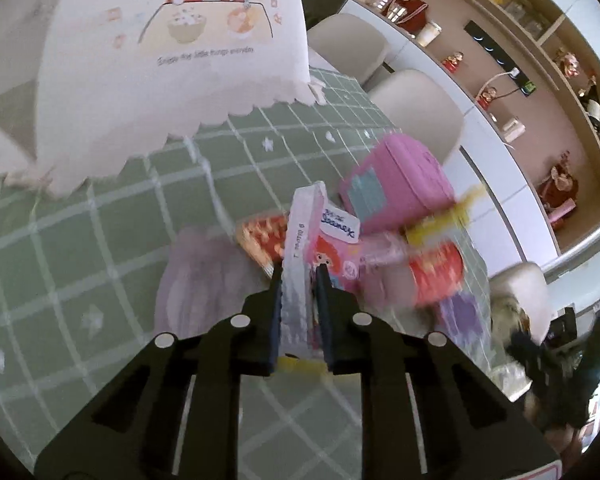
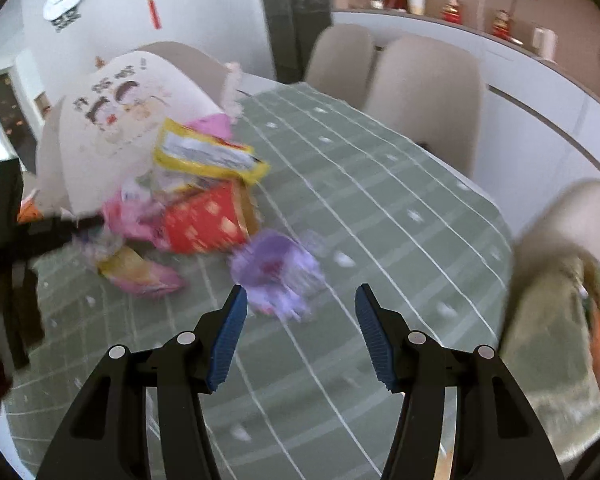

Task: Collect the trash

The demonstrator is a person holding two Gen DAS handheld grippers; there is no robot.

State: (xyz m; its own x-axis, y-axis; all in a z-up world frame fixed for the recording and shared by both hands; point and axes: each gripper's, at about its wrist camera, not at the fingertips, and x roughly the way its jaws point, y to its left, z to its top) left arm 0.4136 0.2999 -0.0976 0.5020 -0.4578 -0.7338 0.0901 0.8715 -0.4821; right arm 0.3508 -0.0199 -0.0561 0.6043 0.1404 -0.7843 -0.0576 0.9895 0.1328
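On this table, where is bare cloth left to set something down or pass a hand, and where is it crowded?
Bare green checked tablecloth stretches from the wrapper pile toward the beige chairs, and in front of the right gripper. Crowding sits around the red packet, purple wrapper and white paper bag.

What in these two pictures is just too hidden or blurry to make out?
- Left wrist view: the left tool covers the lower part of the pink tissue pack it grips.
- Left wrist view: the wrappers behind are motion-blurred; their print is unreadable.
- Right wrist view: the purple wrapper before the open right tool is smeared.
- Right wrist view: the paper bag is blurred; its opening is unseen.
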